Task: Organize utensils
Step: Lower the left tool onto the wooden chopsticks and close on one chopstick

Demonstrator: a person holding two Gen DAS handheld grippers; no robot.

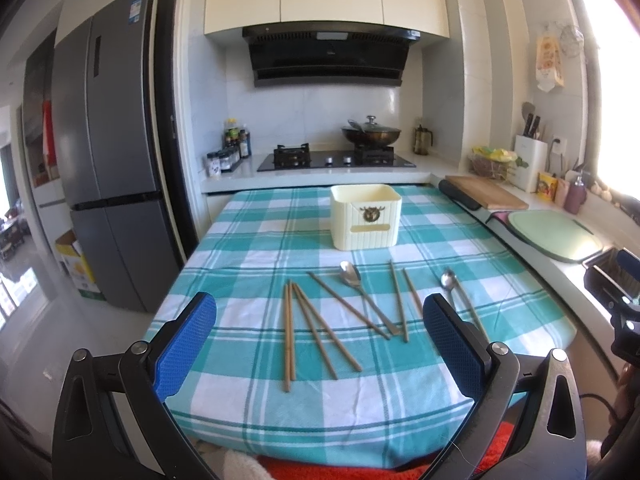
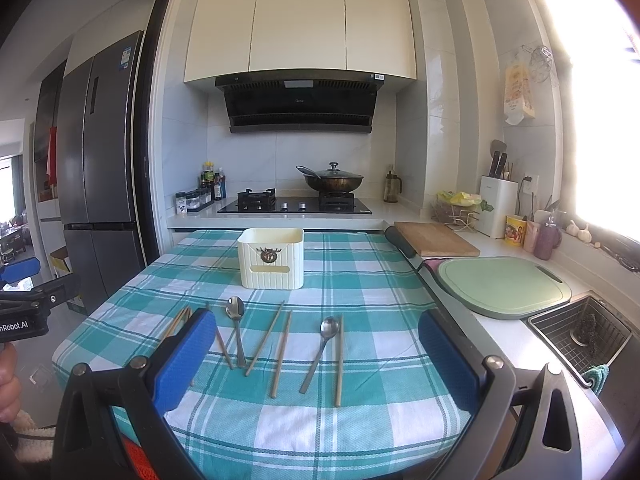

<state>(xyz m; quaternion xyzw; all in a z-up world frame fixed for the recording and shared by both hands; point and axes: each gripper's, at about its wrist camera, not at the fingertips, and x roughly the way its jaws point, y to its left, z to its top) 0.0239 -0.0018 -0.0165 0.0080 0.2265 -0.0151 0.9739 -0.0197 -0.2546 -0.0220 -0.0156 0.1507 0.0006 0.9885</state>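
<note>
My left gripper (image 1: 319,322) hangs wide open and empty over the checked cloth (image 1: 248,240); from it I see four chopsticks (image 1: 289,330) fanned at left, which my right view mostly hides behind a finger. Both views show two spoons (image 2: 236,320) among loose chopsticks, the cream box (image 2: 272,258) behind. My right gripper (image 2: 316,344), equally wide and empty, alone shows the sink (image 2: 624,330).

Chopsticks (image 1: 289,330), spoons (image 1: 350,273) before cream holder (image 1: 365,217)
</note>
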